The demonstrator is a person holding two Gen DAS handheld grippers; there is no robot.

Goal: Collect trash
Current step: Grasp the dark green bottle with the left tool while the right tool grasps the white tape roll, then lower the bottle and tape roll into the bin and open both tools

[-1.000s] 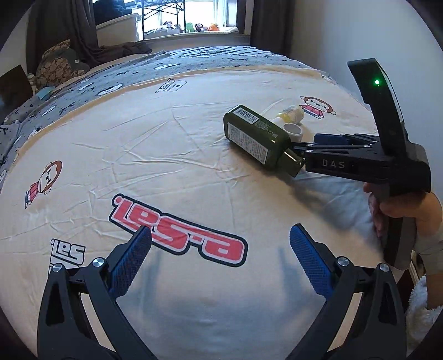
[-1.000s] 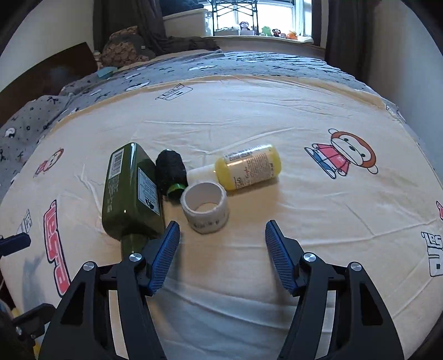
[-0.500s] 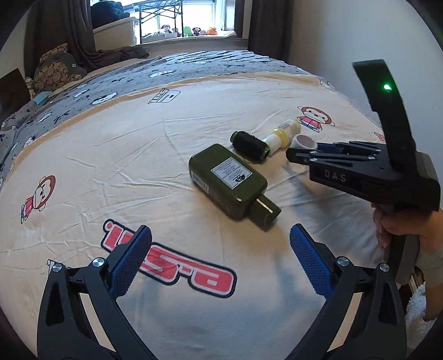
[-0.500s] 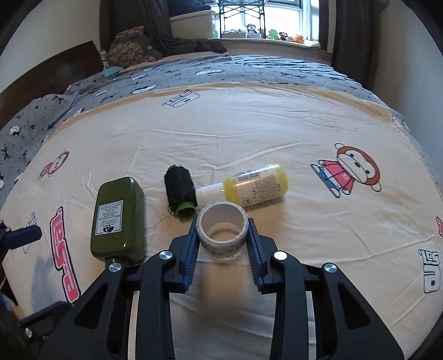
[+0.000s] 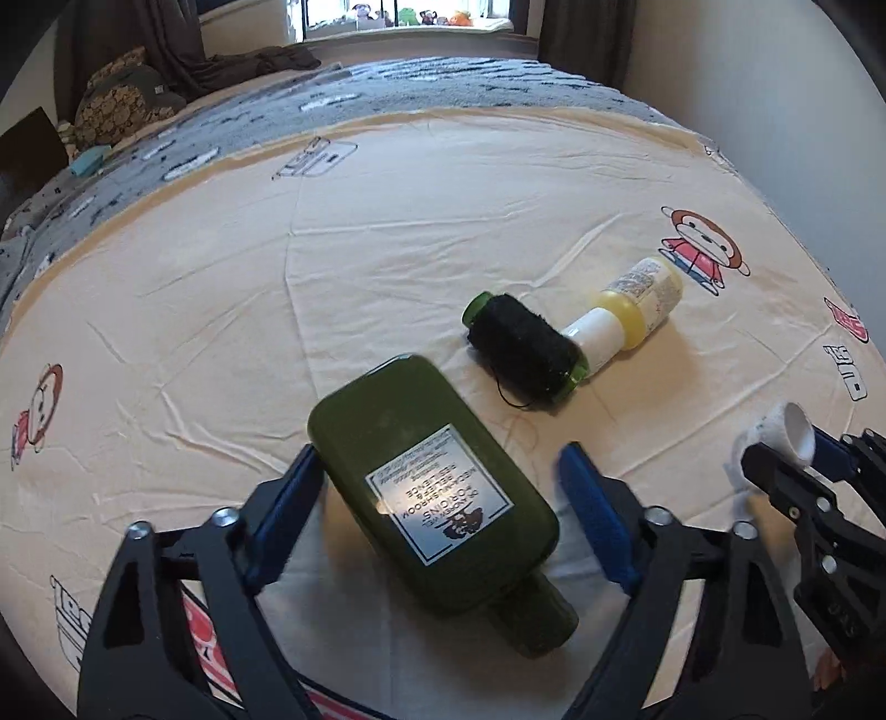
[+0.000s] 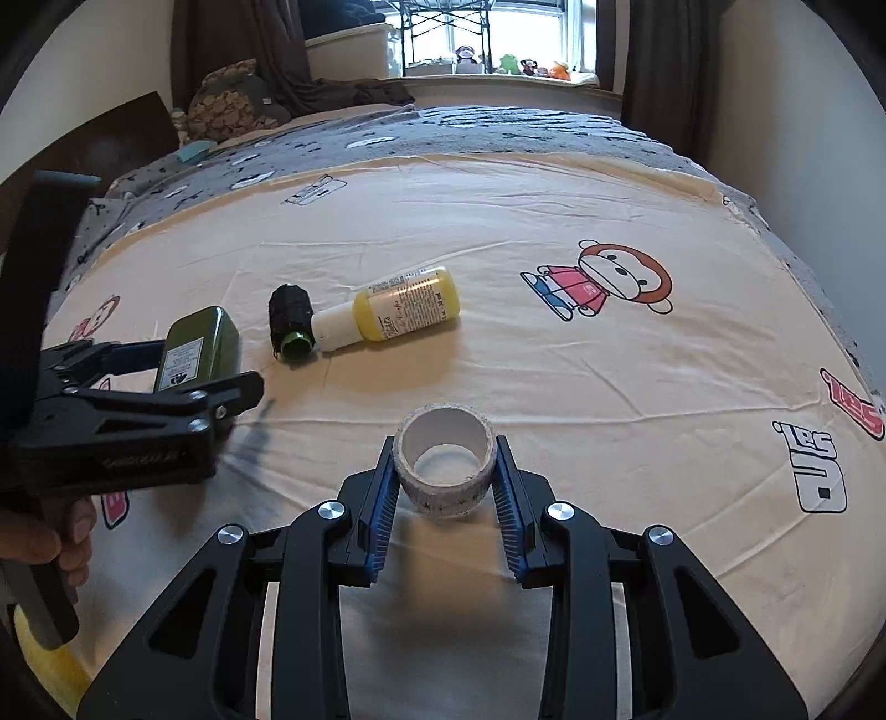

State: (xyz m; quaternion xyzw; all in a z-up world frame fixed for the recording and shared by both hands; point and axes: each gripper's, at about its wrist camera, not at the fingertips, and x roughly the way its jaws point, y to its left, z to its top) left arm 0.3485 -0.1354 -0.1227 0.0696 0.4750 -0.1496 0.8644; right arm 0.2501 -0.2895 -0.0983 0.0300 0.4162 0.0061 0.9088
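While two bottles (image 6: 407,307) lie flat—one spool (image 6: 289,321).

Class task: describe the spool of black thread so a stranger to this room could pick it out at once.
On the cream cartoon-print bedsheet, find the row of three items lying on their sides. The spool of black thread lies in the middle, between the flat dark green bottle and the yellow bottle with a white cap. It alone is fuzzy black yarn with green plastic ends.

Place: home bedroom
Evidence: bed with cartoon-monkey sheet (image 6: 498,221), grey blanket (image 6: 470,133), curtained window (image 6: 531,27), toys on sill (image 6: 509,63)
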